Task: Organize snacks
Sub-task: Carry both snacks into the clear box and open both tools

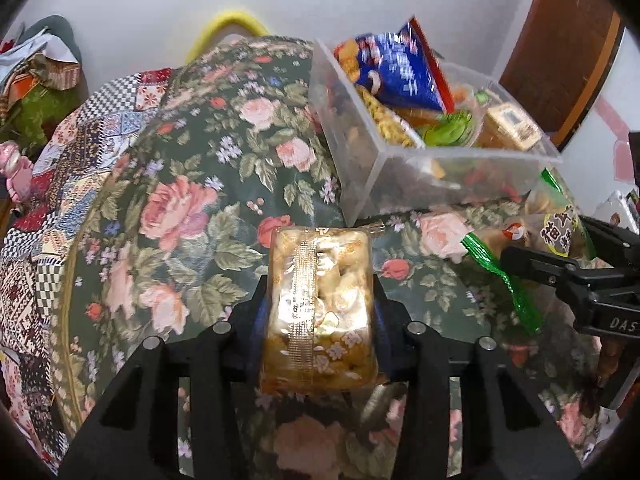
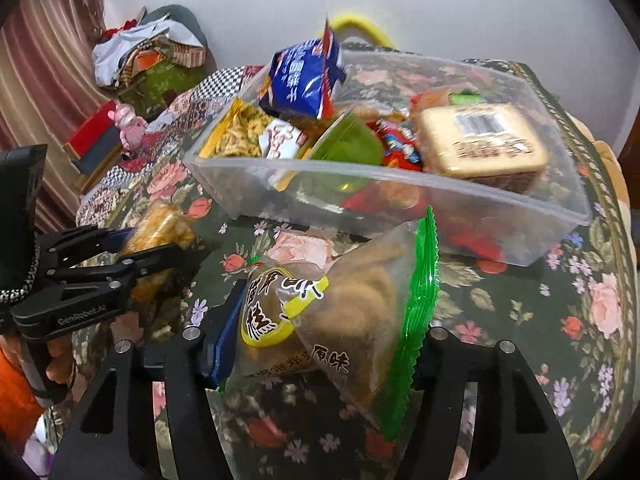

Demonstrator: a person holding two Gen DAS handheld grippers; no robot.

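Observation:
My left gripper [image 1: 320, 304] is shut on a clear packet of golden puffed snacks [image 1: 318, 312], held above the floral tablecloth. My right gripper [image 2: 320, 320] is shut on a clear cake bag with green sealed edges [image 2: 344, 324], also held above the table. A clear plastic bin [image 2: 460, 196] stands just beyond both, holding a blue chip bag [image 2: 304, 80], a green packet [image 2: 348, 144], a tan boxed snack [image 2: 480, 140] and other packets. In the left wrist view the bin [image 1: 400, 176] is ahead to the right, and the right gripper [image 1: 560, 268] with its bag [image 1: 540, 232] shows at the right edge. The left gripper [image 2: 132, 252] with its packet [image 2: 164, 224] shows at the left of the right wrist view.
The round table [image 1: 192, 184] has a floral cloth over a patchwork cloth [image 1: 80, 152]. A yellow chair back [image 1: 232, 24] rises behind it. Clutter [image 2: 148, 56] and a pink figure [image 2: 128, 124] lie at the far left by a striped curtain. A brown door [image 1: 560, 48] is at the right.

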